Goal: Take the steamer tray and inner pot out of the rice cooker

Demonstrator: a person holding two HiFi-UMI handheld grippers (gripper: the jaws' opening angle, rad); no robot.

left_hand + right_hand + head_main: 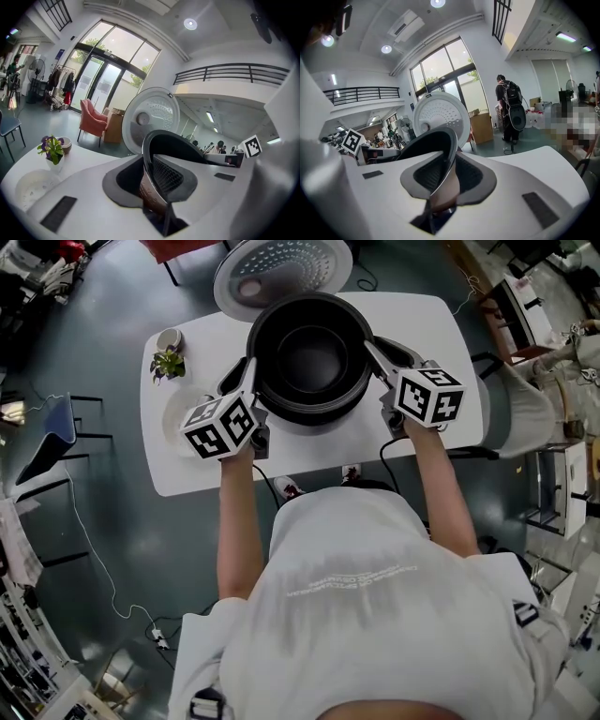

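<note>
The black inner pot (309,357) hangs above the rice cooker, whose pale body (314,424) shows just under its near edge. My left gripper (251,381) is shut on the pot's left rim, and my right gripper (375,357) is shut on the right rim. In the left gripper view the pads pinch the pot wall (157,180), and the right gripper view shows the same grip on the other side of the pot (440,183). The cooker's round white lid (281,268) stands open behind. A pale round steamer tray (183,413) lies on the table to the left.
A small potted plant (169,362) and a little cup sit at the far left of the white table (431,324). A chair (52,427) stands left of the table. A person with a backpack (511,112) stands beyond it, and a pink armchair (91,119) is on the floor.
</note>
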